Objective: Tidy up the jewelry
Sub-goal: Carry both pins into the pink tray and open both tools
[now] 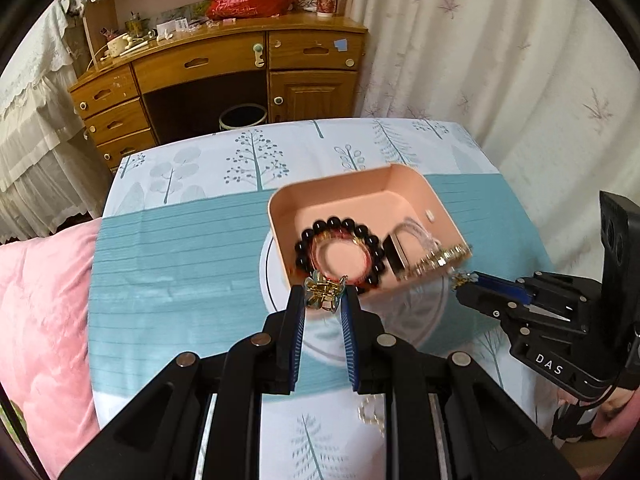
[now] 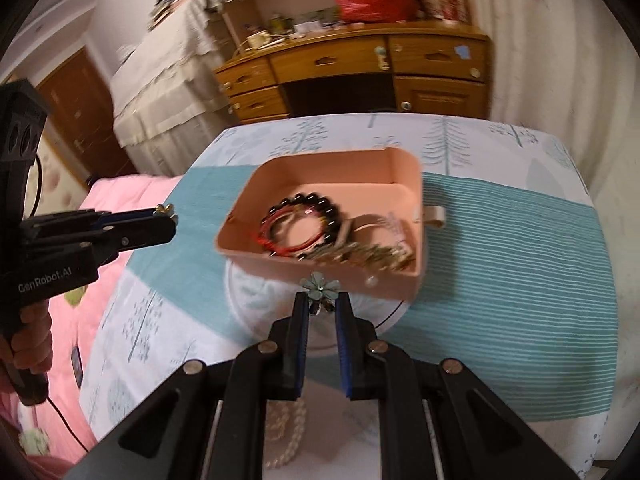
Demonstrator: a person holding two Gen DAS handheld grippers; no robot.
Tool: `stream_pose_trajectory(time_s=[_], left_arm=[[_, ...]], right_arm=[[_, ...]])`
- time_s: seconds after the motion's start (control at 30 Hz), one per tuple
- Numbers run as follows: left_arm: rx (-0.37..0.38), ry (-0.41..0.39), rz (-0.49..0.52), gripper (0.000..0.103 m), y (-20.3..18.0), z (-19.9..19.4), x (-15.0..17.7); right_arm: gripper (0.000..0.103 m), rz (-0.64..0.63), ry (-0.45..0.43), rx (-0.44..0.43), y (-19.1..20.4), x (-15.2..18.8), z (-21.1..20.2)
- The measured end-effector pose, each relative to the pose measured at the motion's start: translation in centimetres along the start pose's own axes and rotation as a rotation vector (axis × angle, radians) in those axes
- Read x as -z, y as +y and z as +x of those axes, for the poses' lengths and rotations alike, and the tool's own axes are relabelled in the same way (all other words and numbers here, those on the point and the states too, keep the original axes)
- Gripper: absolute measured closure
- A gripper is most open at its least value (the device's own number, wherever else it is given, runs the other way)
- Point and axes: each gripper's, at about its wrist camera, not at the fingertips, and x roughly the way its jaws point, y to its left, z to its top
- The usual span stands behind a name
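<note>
A pink tray (image 1: 416, 188) (image 2: 404, 164) sits on the table and holds a black bead bracelet (image 1: 340, 226) (image 2: 316, 202), red cords and gold pieces. My left gripper (image 1: 323, 294) is shut on a gold and green hair clip (image 1: 322, 292), held at the tray's near edge; it also shows in the right wrist view (image 2: 168, 216). My right gripper (image 2: 322, 298) is shut on a grey-green flower ornament (image 2: 320, 286), just short of the tray's near wall; in the left wrist view (image 1: 460, 280) it is at the tray's right corner.
A tree-print teal cloth (image 1: 180, 240) covers the table. A pearl necklace (image 2: 288, 428) lies under my right gripper and a small gold piece (image 1: 370, 412) under my left. A pink quilt (image 1: 40, 312) is on the left, a wooden dresser (image 1: 224, 76) behind, curtains on the right.
</note>
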Motion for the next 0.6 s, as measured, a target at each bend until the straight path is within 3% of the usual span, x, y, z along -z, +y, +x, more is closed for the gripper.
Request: stream_pose_trajectory(time_s=[0.47, 0.53, 0.6], left_arm=[[0.019, 0.036, -0.055, 0.087, 0.8, 3.9, -3.1], [0.017, 0.048, -0.052, 0.082, 0.7, 4.2, -3.2], [0.017, 0.061, -0.046, 0.065, 0.5, 4.5, -3.2]], right_arm=[[0.090, 0.033, -0.020, 0.008, -1.2, -3.1, 2.8], [0.089, 0.030, -0.016, 0.015, -1.3, -3.4, 3.3], [0.089, 0.032, -0.005, 0.029, -1.2, -3.6, 3.6]])
